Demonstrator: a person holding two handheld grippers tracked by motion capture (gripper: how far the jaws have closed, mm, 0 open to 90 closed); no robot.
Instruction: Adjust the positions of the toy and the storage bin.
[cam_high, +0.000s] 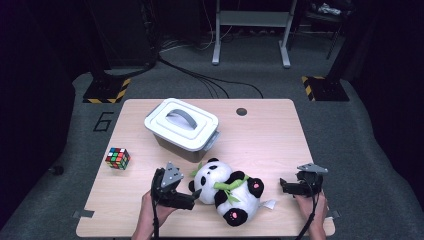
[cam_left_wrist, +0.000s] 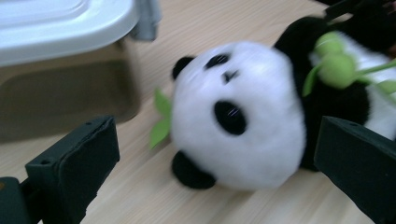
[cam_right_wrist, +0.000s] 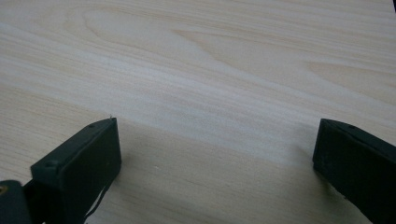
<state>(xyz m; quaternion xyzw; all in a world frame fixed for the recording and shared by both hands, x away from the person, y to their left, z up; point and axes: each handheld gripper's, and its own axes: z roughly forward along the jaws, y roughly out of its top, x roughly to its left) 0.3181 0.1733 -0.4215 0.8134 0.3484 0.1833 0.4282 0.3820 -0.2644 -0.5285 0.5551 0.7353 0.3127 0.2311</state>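
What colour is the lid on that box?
White lid with a grey handle, clearest in the high view.

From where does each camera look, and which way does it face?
High view: above the person's side, facing forward and down on the table; both hands and grippers show.
Left gripper view: on the left gripper, facing the panda toy; its open jaws show.
Right gripper view: on the right gripper, facing bare tabletop; open jaws show.
High and left gripper views share panda and lidded bin.

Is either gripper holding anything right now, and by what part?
Nothing is held. The left gripper is open around the panda's head; the right gripper is open over bare table.
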